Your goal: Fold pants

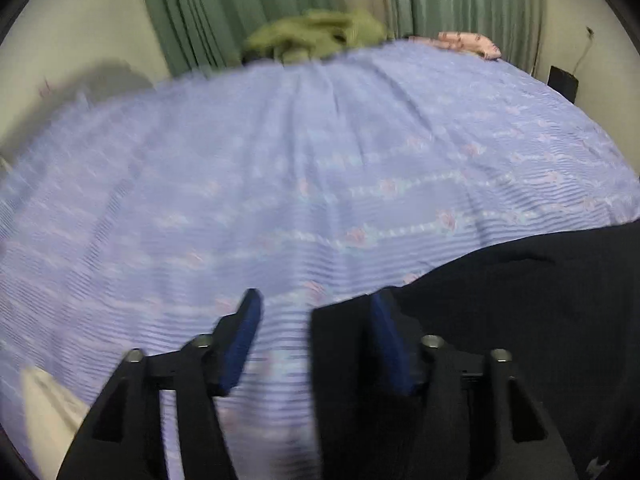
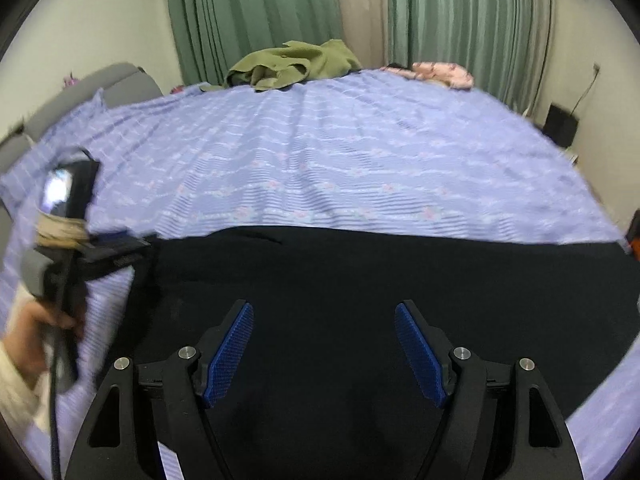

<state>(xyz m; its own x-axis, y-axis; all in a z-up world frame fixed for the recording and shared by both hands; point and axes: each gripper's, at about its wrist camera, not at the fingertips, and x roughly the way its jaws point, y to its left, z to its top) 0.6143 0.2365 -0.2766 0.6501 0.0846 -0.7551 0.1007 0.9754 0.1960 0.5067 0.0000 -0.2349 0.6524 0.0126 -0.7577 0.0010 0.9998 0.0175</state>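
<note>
The black pants (image 2: 360, 280) lie spread flat on the near part of the bed (image 2: 320, 152), which is covered with a lilac sheet with a small flower pattern. The right tongs (image 2: 324, 312) hang over the middle of the pants with the two blue pads (image 2: 230, 354) well apart, and nothing is between them. The left tongs (image 1: 314, 300) are at the left edge of the pants, also apart: one pad is over the dark cloth and the other is over the sheet. I cannot tell if they touch the cloth, because this view is blurred. In the right wrist view the person's left hand (image 2: 30, 330) holds the handle of the left tool. At the far side of the bed lie an olive green cloth (image 2: 292, 64) and a pink cloth (image 2: 440, 72), well apart from the pants, before green curtains (image 2: 256, 12).
</note>
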